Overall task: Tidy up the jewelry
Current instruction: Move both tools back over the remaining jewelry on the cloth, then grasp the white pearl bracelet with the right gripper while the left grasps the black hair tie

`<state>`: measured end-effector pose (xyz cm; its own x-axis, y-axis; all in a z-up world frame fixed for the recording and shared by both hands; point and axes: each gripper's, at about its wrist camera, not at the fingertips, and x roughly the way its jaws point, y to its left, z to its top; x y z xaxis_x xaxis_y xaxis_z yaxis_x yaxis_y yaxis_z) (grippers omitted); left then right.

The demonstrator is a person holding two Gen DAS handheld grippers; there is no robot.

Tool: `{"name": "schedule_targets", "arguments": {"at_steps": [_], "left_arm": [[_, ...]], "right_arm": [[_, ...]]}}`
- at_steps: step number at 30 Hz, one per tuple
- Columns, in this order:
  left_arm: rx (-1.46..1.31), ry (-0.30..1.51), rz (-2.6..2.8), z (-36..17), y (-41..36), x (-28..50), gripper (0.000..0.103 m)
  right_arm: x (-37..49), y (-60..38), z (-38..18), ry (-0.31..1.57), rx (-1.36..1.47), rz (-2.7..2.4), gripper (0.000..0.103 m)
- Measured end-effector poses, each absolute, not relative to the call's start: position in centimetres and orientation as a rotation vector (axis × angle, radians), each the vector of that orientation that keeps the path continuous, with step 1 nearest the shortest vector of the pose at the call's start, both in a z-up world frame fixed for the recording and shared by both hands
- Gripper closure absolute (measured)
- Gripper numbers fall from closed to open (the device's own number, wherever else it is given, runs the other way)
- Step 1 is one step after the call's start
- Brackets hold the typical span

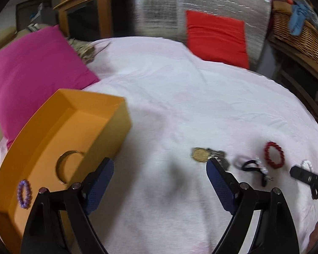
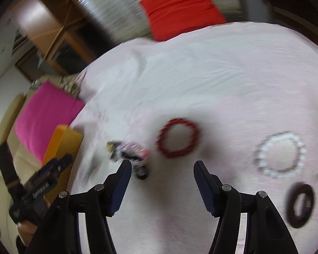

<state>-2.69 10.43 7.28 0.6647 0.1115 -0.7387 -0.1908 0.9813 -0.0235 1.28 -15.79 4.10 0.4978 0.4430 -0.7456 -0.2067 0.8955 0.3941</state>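
An orange box [image 1: 108, 124] lies on the pale pink cloth [image 1: 180, 97] at the left, with a purple bead bracelet [image 1: 24, 193] inside it. My left gripper [image 1: 160, 165] is open and empty beside the box. A gold-faced watch [image 1: 200, 155], a black band [image 1: 252, 166], a red bead bracelet [image 1: 274, 153] and a white bead bracelet [image 1: 306, 163] lie to its right. My right gripper [image 2: 162, 165] is open and empty just short of the red bracelet [image 2: 178, 138]. The white bracelet [image 2: 281, 157], a dark ring bracelet [image 2: 301, 205] and the watch pile [image 2: 129, 153] lie around it.
A magenta cushion [image 1: 31, 72] sits behind the box and a red cushion [image 1: 216, 36] at the far edge. A wicker basket [image 1: 301, 36] stands at the back right. The left gripper's body [image 2: 38, 184] shows at the left of the right wrist view, by the orange box [image 2: 61, 146].
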Motion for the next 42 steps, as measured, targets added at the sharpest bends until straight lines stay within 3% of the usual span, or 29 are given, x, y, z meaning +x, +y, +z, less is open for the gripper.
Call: {"name": "schedule_targets", "arguments": {"at_steps": [12,13,14,18,25,31,36,37,38,40,42], "left_arm": [[-0.098,0.850,0.139,7.1,10.4,-3.2,0.014],[-0.097,0.850,0.136,7.1,10.4,-3.2,0.014],[-0.096,0.851,0.133,7.1,10.3,-3.2,0.014],[-0.093,0.857,0.132,7.0,10.2,-3.2,0.014],[-0.083,0.860,0.112,6.8,9.5,-2.9,0.014],[-0.031,0.850,0.040,6.7,6.9,-2.7,0.014],[0.009,0.824,-0.054,6.9,4.3,-2.8,0.014],[0.013,0.821,-0.078,6.9,3.6,-2.7,0.014],[0.012,0.819,-0.099,6.9,3.1,-2.7,0.014],[-0.001,0.818,-0.142,6.9,2.2,-2.5,0.014],[-0.008,0.818,-0.178,6.8,1.1,-2.3,0.014]], "right_arm": [[2.2,-10.4,2.1,0.971,0.148,0.436,0.039],[2.4,-10.2,2.0,0.970,0.148,0.436,0.045],[2.6,-10.1,1.8,0.977,0.147,0.438,0.060],[2.9,-11.0,1.7,0.985,0.217,0.414,0.085],[3.5,-17.1,2.3,0.965,0.464,0.356,0.088],[3.4,-19.4,3.0,0.967,0.438,0.284,0.088],[3.5,-22.3,4.2,0.951,0.481,0.215,0.083],[3.5,-23.2,4.3,0.944,0.496,0.195,0.074],[3.4,-24.3,4.4,0.934,0.513,0.178,0.055],[3.0,-26.5,4.8,0.901,0.550,0.129,0.032],[2.6,-28.4,5.3,0.865,0.567,0.082,0.032]]}}
